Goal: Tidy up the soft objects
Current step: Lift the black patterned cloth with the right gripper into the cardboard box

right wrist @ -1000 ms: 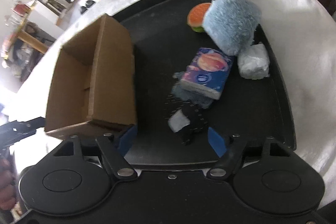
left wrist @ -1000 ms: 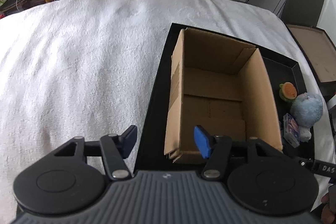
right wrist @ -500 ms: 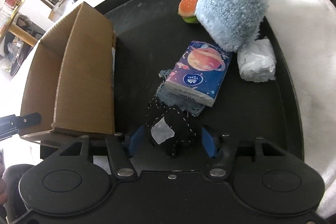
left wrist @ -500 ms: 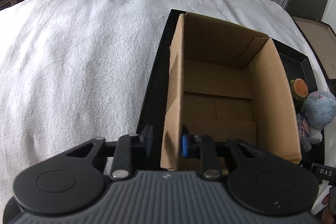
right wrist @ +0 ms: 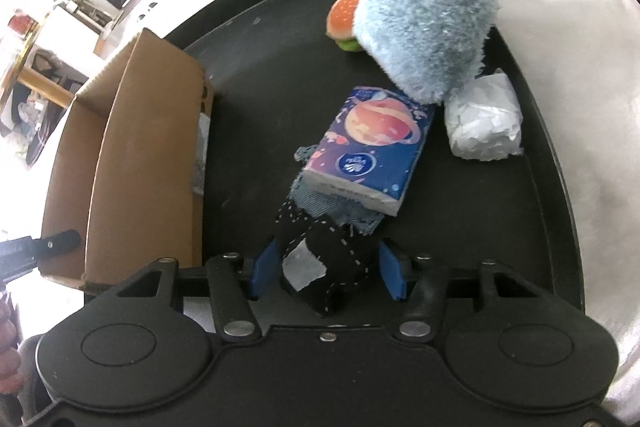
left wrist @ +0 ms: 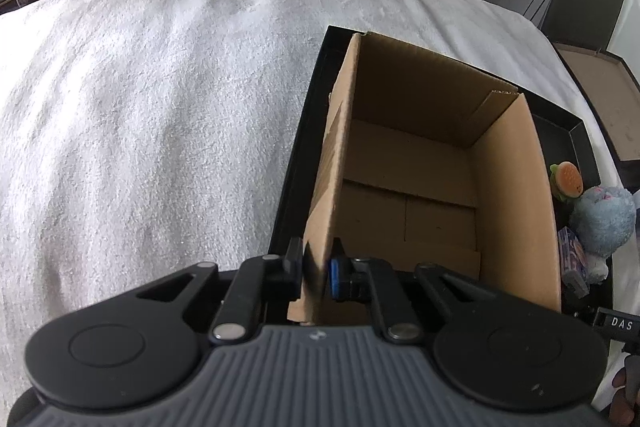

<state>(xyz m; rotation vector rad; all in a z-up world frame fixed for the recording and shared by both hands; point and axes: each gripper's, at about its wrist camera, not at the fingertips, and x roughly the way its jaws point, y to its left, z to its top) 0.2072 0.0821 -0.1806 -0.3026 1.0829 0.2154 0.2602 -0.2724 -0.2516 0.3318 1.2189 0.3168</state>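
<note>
An open cardboard box stands in a black tray on a white towel-covered surface. My left gripper is shut on the box's near left wall, one pad outside and one inside. In the right wrist view a black white-stitched cloth piece lies between the blue pads of my right gripper. Its jaws are closing, and a small gap still shows at the right pad. The cloth's far end lies on a denim scrap tucked under a blue tissue pack.
A fluffy blue plush, a burger toy and a white crumpled wad sit at the tray's far right. The box fills the tray's left. White towel spreads left of the tray. A brown board lies at the far right.
My left gripper dropped onto the box's wall and shut on it. My right gripper came down around the black cloth piece and its jaws narrowed toward it.
</note>
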